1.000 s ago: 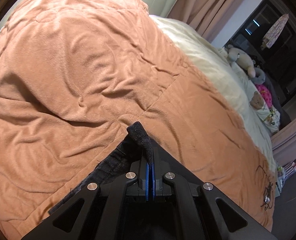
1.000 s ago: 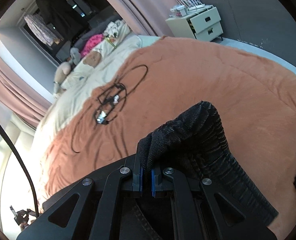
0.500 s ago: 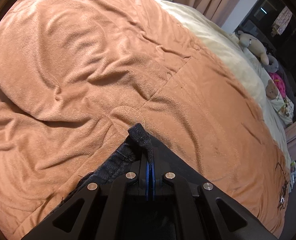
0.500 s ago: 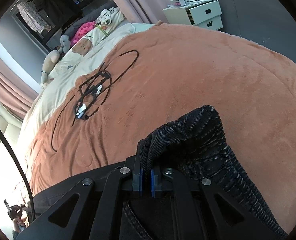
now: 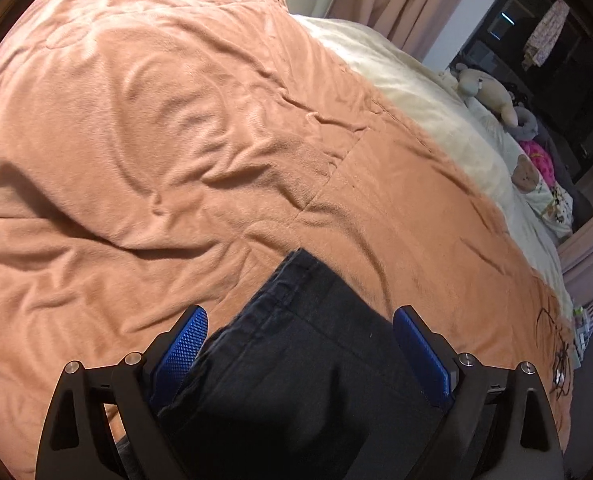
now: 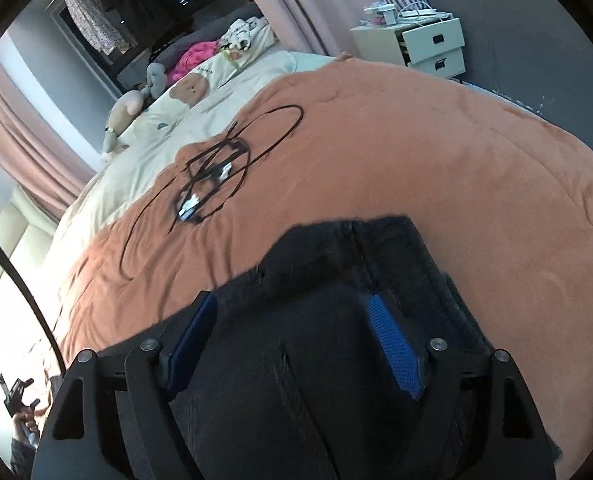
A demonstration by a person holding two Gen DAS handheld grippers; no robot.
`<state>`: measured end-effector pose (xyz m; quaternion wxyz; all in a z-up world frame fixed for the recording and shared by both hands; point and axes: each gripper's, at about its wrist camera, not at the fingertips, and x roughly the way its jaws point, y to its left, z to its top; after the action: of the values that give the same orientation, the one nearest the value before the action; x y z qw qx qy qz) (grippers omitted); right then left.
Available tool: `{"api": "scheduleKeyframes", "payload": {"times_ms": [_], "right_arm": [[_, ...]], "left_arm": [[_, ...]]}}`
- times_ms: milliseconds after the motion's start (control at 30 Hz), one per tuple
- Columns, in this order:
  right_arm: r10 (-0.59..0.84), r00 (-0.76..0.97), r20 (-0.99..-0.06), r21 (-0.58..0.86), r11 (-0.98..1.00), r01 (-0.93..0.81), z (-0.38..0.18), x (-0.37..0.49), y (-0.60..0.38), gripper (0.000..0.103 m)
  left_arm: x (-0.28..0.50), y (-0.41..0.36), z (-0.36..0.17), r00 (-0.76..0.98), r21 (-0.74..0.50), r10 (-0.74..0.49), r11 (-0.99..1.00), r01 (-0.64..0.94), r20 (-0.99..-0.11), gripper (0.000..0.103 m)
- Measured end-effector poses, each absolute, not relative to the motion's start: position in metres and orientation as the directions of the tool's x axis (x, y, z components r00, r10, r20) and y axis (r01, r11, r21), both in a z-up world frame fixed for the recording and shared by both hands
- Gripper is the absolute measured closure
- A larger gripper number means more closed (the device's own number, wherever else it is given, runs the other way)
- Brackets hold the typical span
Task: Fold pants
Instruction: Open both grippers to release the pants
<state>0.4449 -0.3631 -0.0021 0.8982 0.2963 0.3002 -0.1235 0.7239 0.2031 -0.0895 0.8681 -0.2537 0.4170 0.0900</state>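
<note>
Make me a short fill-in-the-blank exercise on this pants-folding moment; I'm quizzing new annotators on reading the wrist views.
1. The dark pants lie on a blanket whose colour is ____.
2. The left gripper and the right gripper both have jaws that are ____.
3. The tangle lying beyond the pants in the right wrist view is a black ____.
4. The white nightstand by the wall has ____ drawers.

Missing words: orange; open; cable; two
</note>
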Motion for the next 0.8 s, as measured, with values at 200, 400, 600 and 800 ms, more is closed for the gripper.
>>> {"api": "scheduleKeyframes", "payload": {"times_ms": [200,400,600,800], "right_arm": [[-0.044,0.778,-0.626,0.425,0.818,0.388,0.002,0.392,-0.353,0.025],[-0.043,0.791,-0.610,0.444,0.808,0.386,0.014,0.357,-0.349,0.025],[-0.037,0.800,-0.599,0.449,0.811,0.374,0.017,0.320,-0.337,0.025],[-0.028,0.796,-0.605,0.463,0.800,0.380,0.015,0.297,-0.331,0.025]], "left_arm": [[0.682,0.203,-0.078,0.638,-0.378,-0.102,0.872,-0.312,-0.763,0.010],[0.637,0.204,-0.072,0.631,-0.390,-0.140,0.878,-0.277,-0.763,0.016],[0.596,0.211,-0.075,0.624,-0.415,-0.158,0.862,-0.290,-0.765,0.020],[0.568,0.216,-0.085,0.622,-0.463,-0.198,0.834,-0.299,-0.758,0.031]]}}
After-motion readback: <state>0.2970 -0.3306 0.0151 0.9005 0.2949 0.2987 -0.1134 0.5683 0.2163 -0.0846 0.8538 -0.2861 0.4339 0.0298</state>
